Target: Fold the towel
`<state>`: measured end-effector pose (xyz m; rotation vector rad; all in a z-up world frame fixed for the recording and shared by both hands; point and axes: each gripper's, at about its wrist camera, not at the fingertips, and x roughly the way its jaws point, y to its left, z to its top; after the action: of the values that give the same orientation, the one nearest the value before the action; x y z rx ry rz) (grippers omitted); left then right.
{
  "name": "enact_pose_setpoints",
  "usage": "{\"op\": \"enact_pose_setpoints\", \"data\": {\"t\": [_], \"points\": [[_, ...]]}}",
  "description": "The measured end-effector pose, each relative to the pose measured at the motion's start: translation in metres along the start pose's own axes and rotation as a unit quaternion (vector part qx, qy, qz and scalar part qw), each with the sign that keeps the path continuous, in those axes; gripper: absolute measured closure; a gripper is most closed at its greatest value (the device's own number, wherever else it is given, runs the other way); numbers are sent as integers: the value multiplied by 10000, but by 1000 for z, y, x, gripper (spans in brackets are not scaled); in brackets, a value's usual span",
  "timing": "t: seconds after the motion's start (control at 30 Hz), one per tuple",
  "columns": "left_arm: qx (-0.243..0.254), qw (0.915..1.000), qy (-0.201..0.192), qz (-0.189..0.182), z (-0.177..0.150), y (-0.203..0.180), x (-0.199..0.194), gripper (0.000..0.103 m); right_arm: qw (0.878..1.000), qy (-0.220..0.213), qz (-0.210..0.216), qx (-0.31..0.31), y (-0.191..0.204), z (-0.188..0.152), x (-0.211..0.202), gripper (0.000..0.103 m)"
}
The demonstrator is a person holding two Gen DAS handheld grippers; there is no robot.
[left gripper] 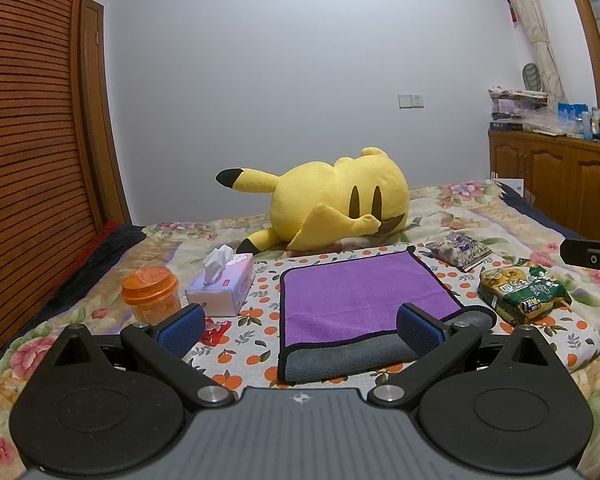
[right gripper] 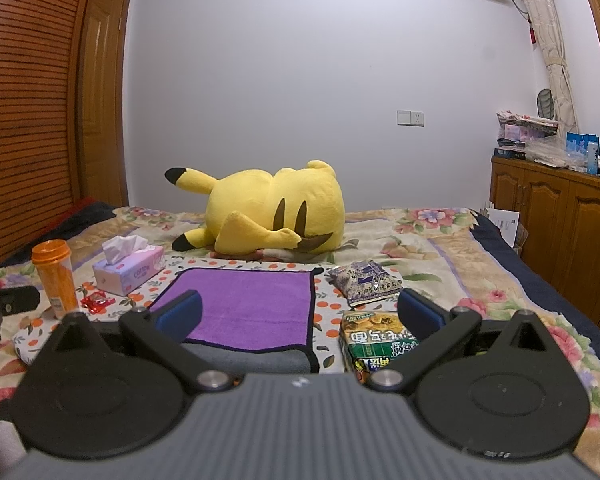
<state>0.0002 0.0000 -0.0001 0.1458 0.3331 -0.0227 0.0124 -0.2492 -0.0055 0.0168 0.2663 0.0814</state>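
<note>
You are holding both the left gripper [left gripper: 300,326] and the right gripper [right gripper: 300,314] wide open, gripping nothing. The purple towel [left gripper: 360,300] is lying on the orange-print cloth [left gripper: 260,304], its grey near edge showing, between the tissue box [left gripper: 224,284] and the noodle packet [left gripper: 524,294].

Towel [left gripper: 356,296]: purple face, grey underside, black edging. Cloth [left gripper: 260,312] beneath it — white, orange-fruit print. Plush toy [left gripper: 340,200]: yellow, black-tipped ears. Cup [left gripper: 152,294] — orange. Finger pads [left gripper: 182,326]: blue.
</note>
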Motion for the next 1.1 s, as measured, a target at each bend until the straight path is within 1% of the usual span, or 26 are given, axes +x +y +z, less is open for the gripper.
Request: {"op": "enact_pose_setpoints", "data": {"t": [0.17, 0.6, 1.1], "points": [[15, 9999, 111, -23, -4, 3, 5, 0, 10000, 72, -6, -3, 1, -1, 1, 0], [16, 9988, 472, -96, -4, 4, 20, 0, 9993, 356, 4, -110, 2, -3, 20, 0], [113, 9971, 748, -109, 4, 7, 54, 0, 9974, 668, 136, -228, 4, -3, 49, 0]]}}
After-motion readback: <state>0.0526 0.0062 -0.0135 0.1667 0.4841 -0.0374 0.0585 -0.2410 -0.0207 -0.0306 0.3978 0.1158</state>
